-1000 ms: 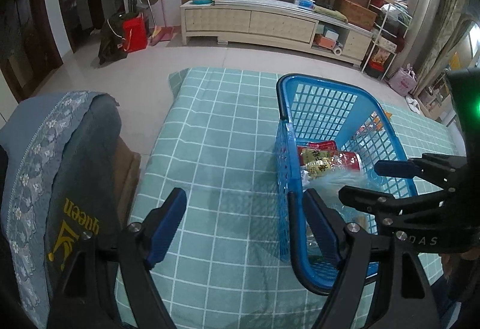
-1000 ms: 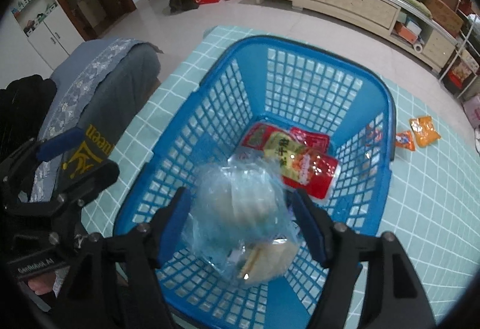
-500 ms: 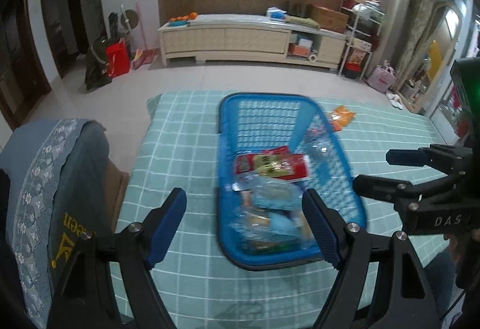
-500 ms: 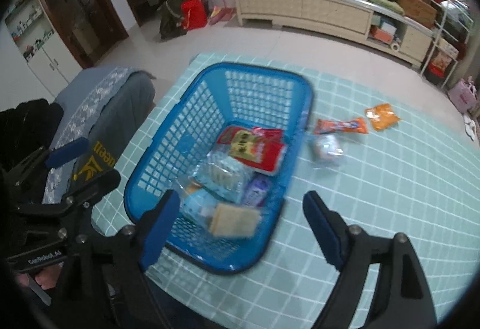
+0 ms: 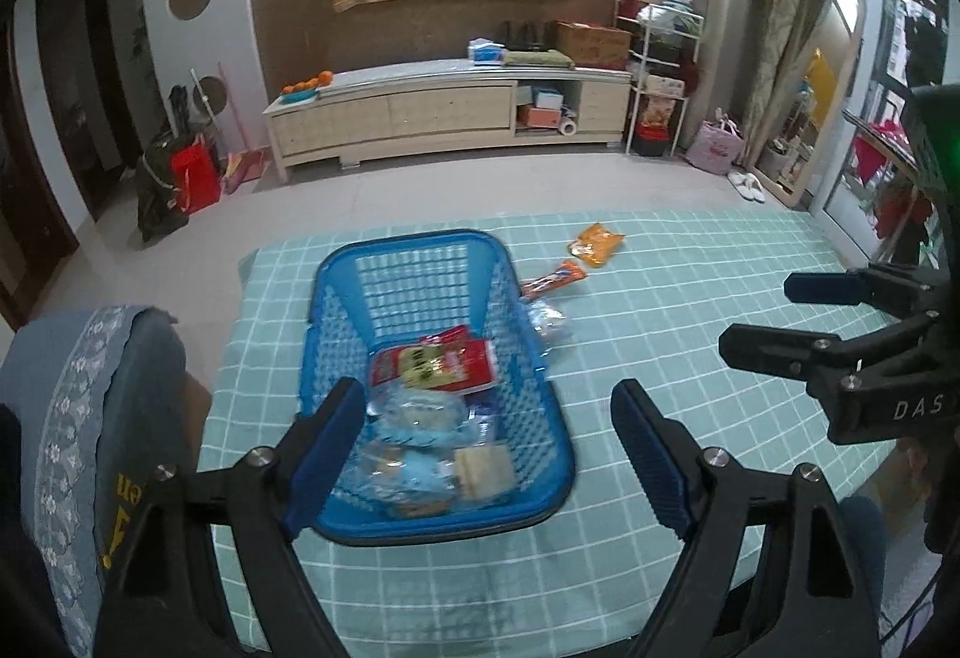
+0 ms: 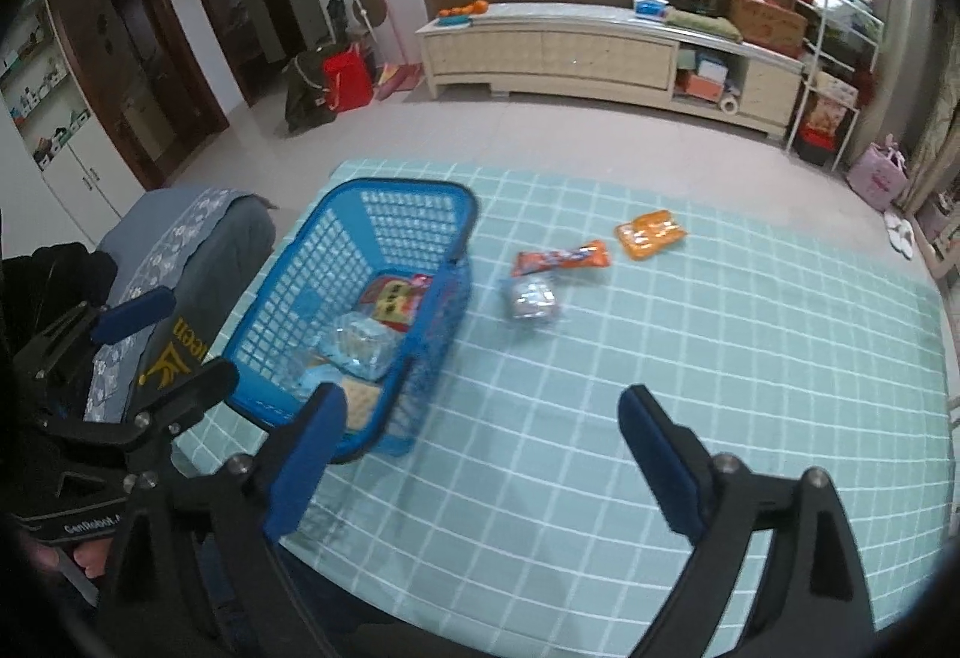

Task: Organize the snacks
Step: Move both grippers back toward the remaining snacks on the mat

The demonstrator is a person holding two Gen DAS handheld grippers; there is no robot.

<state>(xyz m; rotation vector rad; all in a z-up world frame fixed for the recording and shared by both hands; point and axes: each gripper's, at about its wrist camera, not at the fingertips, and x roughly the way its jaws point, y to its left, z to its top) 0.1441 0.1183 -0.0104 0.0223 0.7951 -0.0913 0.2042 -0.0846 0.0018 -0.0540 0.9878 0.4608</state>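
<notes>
While my right gripper (image 6: 480, 454) has just been opening, its jaws stand wide and empty, as do my left gripper's (image 5: 489, 457). Below them, near the table's (image 6: 690, 358) left edge, sits the basket (image 5: 414, 247) holding snacks; three packets (image 6: 531, 298) lie just right of it.

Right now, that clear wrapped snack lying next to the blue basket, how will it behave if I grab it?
The clear wrapped snack looks crinkly and puffy, so it will probably deform and slip between the fingers. It seems light, so a push would likely slide it across the checked tablecloth rather than roll it.
</notes>
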